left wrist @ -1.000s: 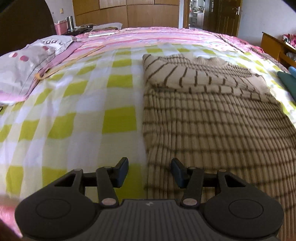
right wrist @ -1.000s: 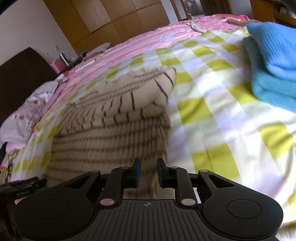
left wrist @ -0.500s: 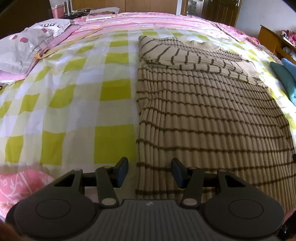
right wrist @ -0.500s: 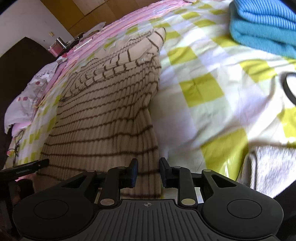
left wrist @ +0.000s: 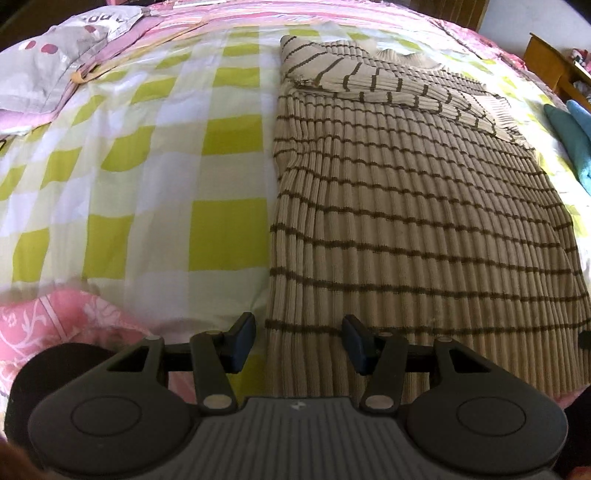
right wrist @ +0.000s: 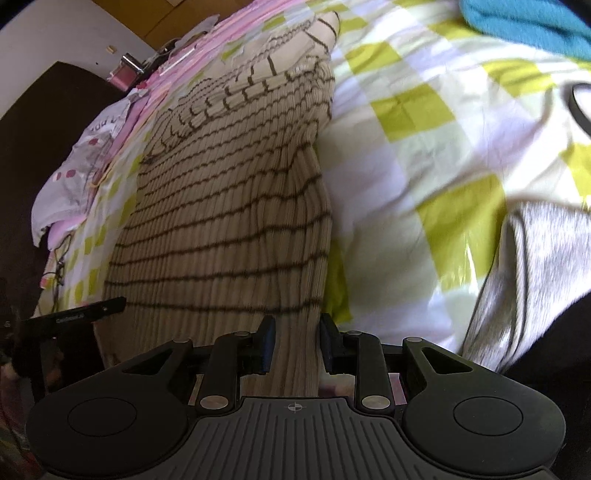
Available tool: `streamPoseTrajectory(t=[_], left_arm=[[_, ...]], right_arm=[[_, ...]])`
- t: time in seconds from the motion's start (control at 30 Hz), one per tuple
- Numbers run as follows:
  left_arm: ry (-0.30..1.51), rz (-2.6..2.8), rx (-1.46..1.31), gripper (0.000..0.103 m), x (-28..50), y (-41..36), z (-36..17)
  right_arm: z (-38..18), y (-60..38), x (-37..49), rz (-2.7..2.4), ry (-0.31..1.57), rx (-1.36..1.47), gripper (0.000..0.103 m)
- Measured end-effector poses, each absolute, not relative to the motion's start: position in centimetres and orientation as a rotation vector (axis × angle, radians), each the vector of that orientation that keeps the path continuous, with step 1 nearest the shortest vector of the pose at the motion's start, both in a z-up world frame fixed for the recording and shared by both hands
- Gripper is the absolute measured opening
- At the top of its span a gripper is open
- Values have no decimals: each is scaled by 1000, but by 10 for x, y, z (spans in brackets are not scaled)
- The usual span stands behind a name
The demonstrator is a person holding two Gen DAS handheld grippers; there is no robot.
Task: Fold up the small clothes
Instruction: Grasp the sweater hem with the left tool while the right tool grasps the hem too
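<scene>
Off to the far side of my left gripper the pillow lies well clear, so the checked bedspread is free for folding. The striped sweater is spread flat on the bed straight ahead of the jaws, its sleeves already crossed over the chest at the far end; I judge that is why both tools sit at the hem, ready to lift it toward the collar. My left jaws stand released, about half apart, with the sweater's near left hem corner showing between them but nothing pinched.

My right gripper hangs over the opposite hem corner of the sweater; its jaws stand a little apart with the knit edge showing in the gap, and I cannot see the pads pressing it. Beyond its right jaw lie a grey garment and, far off, a blue folded stack.

Compared with a second ago, both views have slid down the sweater from its middle to the hem, and the right jaws have eased slightly wider.
</scene>
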State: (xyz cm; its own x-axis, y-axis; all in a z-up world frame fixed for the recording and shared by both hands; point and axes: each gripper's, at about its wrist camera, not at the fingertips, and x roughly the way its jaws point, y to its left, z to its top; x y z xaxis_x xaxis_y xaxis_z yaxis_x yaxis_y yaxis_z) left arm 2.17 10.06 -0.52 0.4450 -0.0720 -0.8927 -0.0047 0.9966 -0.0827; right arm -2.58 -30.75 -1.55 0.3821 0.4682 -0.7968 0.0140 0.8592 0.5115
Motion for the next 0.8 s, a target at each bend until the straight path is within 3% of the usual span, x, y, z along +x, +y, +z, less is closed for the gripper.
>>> streamPoseTrajectory(t=[0.2,0.43,0.8], left_arm=[[1124,-46,-107,55,21,103,-5],[1117,-69,-177,26,15,110,-3],[1132,-79,-176,27,17,108,-5]], right_arm=[[-20,-307,-31,328,1156,543,27],[-27,-306,-32,342,1139,627,23],[-30,-306,-36,343,1111,666,25]])
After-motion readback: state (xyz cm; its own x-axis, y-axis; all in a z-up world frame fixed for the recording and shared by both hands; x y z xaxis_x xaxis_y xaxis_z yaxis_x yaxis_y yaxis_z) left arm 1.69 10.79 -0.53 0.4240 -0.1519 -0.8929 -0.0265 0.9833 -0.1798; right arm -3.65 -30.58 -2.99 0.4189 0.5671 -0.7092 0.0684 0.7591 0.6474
